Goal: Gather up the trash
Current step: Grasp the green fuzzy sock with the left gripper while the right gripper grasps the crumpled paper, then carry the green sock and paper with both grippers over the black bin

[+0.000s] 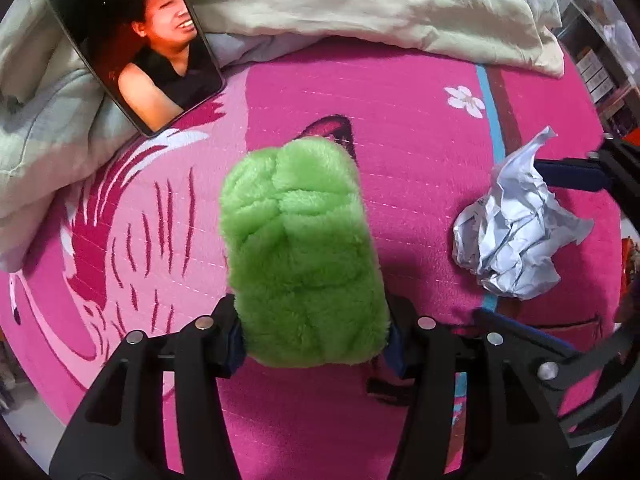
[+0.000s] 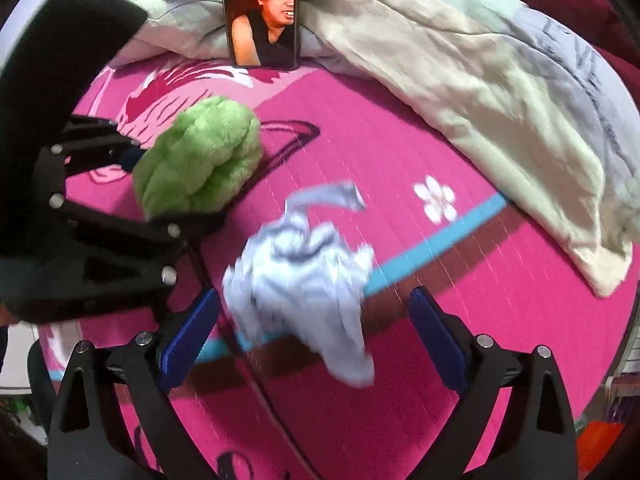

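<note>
My left gripper [image 1: 314, 336] is shut on a fluffy green plush piece [image 1: 300, 248] and holds it above the pink bed cover; it also shows in the right wrist view [image 2: 200, 160]. A crumpled ball of white paper [image 1: 516, 236] lies on the cover to the right of it. In the right wrist view the paper [image 2: 304, 280] sits between my right gripper's [image 2: 314, 328] open blue pads [image 2: 188, 336], blurred by motion. The pads stand apart from the paper on both sides.
A phone [image 1: 132, 40] with a lit screen leans on a rumpled pale quilt [image 1: 360, 4] at the far side of the pink flamingo bed cover [image 1: 400, 120]. The quilt [image 2: 480, 92] runs along the right side too. The left gripper's frame [image 2: 100, 220] is close on the left.
</note>
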### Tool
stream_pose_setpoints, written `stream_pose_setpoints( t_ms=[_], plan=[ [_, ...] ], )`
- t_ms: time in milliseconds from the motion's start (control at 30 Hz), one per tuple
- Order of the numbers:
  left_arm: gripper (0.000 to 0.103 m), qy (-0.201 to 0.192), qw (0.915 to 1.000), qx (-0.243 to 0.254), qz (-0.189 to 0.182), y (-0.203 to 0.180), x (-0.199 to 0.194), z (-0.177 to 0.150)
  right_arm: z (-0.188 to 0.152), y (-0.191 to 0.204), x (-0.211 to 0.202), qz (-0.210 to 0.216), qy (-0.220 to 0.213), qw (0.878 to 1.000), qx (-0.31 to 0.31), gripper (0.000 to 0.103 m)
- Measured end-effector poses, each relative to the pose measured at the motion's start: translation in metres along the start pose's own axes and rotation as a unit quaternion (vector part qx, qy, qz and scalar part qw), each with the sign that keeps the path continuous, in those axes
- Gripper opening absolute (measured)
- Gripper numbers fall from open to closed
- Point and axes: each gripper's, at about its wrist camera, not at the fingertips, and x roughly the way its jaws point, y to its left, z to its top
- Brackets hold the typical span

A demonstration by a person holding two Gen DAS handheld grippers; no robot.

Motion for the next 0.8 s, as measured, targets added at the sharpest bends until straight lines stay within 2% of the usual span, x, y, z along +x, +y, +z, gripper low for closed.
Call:
stream_pose_setpoints(
  t_ms=[33, 100, 133, 167, 200, 433, 633, 800],
  plan=[
    [0.053, -0.001, 1.0, 0.0, 0.001, 0.0, 0.0, 0.0, 0.003, 0.001, 0.005, 0.005, 0.002, 1.0, -0.005, 0.089],
    [0.053, -0.005, 1.0, -0.004, -0.001, 0.004, 0.002, 0.002, 0.006, 0.003, 0.016, -0.006, 0.006, 1.0, -0.01, 0.068],
    [0.053, -0.006, 0.9999, -0.01, -0.006, 0.006, 0.002, 0.002, 0.007, 0.004, 0.022, -0.015, 0.008, 1.0, -0.017, 0.066],
    [0.052, -0.008, 0.9998, -0.014, -0.008, 0.01, 0.0, 0.0, 0.008, 0.005, 0.021, -0.017, 0.001, 1.0, -0.019, 0.056],
    [0.052, -0.009, 0.9998, -0.018, -0.009, 0.011, -0.002, -0.003, 0.006, 0.006, 0.018, -0.016, -0.004, 1.0, -0.019, 0.052],
    [0.052, -0.01, 0.9998, -0.014, -0.005, -0.003, -0.025, -0.028, -0.025, 0.004, -0.007, -0.006, -0.015, 1.0, 0.006, 0.052],
    [0.052, -0.019, 0.9997, 0.016, 0.006, -0.044, -0.05, -0.06, -0.073, 0.001, -0.024, -0.001, 0.0, 0.999, 0.04, 0.052],
    [0.052, -0.012, 0.9995, 0.028, 0.007, -0.083, -0.059, -0.083, -0.12, -0.003, -0.044, -0.003, 0.009, 0.998, 0.061, 0.052]
  ],
)
